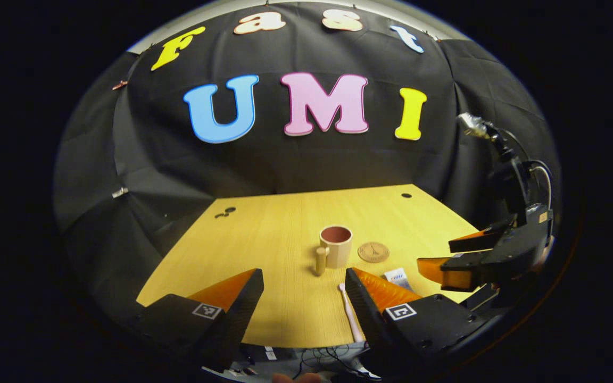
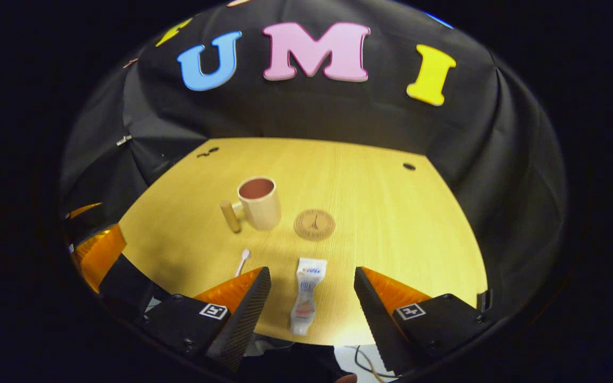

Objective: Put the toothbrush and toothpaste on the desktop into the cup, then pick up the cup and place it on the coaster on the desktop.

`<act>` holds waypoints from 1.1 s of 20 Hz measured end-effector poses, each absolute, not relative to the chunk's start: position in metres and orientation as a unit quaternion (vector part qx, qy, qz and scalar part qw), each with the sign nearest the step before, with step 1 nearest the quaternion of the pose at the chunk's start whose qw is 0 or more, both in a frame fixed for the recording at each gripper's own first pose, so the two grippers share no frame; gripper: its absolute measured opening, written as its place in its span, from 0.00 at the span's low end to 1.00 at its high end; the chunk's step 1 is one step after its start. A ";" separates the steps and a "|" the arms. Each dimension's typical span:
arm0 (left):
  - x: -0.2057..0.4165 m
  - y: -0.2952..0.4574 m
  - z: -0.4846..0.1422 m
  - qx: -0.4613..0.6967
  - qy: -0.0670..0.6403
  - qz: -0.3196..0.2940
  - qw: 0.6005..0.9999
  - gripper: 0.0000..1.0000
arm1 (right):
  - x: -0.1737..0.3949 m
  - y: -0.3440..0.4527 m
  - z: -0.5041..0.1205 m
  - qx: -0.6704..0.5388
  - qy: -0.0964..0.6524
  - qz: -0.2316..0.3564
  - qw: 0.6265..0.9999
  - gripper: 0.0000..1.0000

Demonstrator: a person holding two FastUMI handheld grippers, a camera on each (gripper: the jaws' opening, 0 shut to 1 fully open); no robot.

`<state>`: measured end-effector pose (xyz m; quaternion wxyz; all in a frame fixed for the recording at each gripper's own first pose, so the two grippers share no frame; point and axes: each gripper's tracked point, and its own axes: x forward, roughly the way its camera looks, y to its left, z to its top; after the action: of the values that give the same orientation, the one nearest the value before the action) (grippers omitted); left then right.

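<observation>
Cup (image 2: 259, 203): we see a beige mug, upright, reddish inside, handle at its 8 o'clock.
Coaster (image 2: 314, 224): round, flat, at the cup's 4 o'clock, apart.
Toothpaste (image 2: 305, 296): white tube lying flat, at the coaster's 6 o'clock.
Toothbrush (image 2: 242, 261): pale, lying at the toothpaste's 10 o'clock.

A: Left gripper view — toothbrush (image 1: 350, 317) partly hidden; its handle runs behind the left tongs (image 1: 304, 276). Toothpaste (image 1: 398, 277) mostly covered too.

B: Right gripper view — toothbrush's lower part hidden behind the right tongs (image 2: 312, 276). Coaster (image 2: 314, 224) marking too small to tell.
</observation>
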<state>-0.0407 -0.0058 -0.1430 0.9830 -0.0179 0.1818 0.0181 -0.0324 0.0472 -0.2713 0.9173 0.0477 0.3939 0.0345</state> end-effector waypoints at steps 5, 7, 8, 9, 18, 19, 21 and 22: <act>-0.050 0.000 -0.170 -0.054 0.228 0.040 0.971 0.96 | -0.030 0.056 -0.336 0.071 0.483 0.034 0.872 1.00; -0.052 0.004 -0.174 -0.060 0.235 0.051 0.969 0.96 | -0.028 0.059 -0.357 0.058 0.512 0.037 0.856 0.86; -0.050 0.005 -0.175 -0.060 0.237 0.052 0.968 0.96 | -0.026 0.059 -0.365 0.053 0.522 0.037 0.851 0.85; -0.048 0.005 -0.176 -0.059 0.239 0.053 0.968 0.96 | -0.025 0.059 -0.370 0.048 0.531 0.037 0.845 0.84; -0.033 -0.003 -0.183 -0.080 0.258 0.049 0.961 0.96 | -0.015 0.059 -0.399 0.057 0.593 0.016 0.803 0.60; -0.031 -0.004 -0.184 -0.083 0.261 0.046 0.961 0.96 | -0.016 0.058 -0.399 0.058 0.596 0.018 0.801 0.58; -0.026 -0.006 -0.187 -0.093 0.266 0.045 0.958 0.96 | -0.017 0.059 -0.399 0.054 0.599 0.021 0.799 0.59; -0.023 -0.007 -0.185 -0.102 0.266 0.043 0.958 0.96 | -0.016 0.060 -0.399 0.049 0.599 0.026 0.799 0.59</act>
<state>-0.0227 -0.0071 -0.1853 0.9575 -0.1017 0.2665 0.0427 -0.0164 0.0600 -0.3989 0.7987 0.0490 0.5991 0.0257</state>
